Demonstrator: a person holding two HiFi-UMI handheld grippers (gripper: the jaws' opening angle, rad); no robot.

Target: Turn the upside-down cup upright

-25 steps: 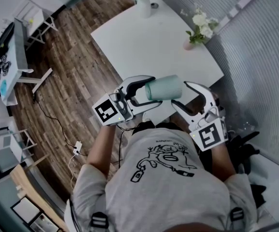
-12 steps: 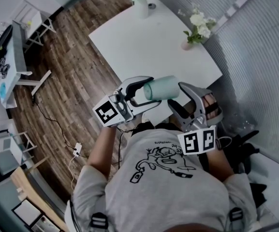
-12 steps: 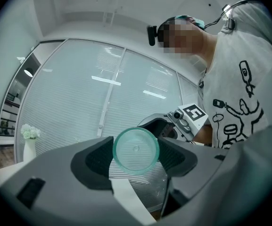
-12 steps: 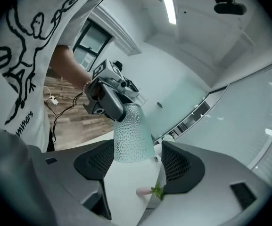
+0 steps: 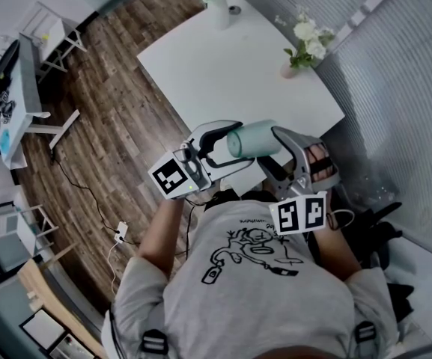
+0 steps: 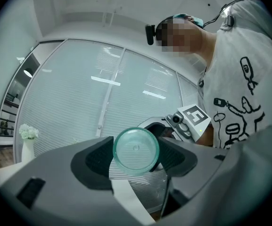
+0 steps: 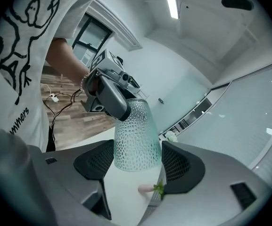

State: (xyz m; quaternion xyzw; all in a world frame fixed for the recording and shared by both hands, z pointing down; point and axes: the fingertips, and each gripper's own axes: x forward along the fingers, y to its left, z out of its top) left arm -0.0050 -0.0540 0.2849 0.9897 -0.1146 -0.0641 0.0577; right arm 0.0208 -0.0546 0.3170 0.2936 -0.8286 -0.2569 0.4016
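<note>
Head view: L gripper point(image 5: 227, 145) lies about level, pointing across the body, clamped on the narrow base of the cup point(image 5: 254, 138). Cup hangs sideways in the air over the near edge of the table point(image 5: 223, 73). R gripper point(image 5: 274, 154) angles down from the opposite side, jaws wide and just been opening. Cup's mouth end sits between them, pads not pressing.
</note>
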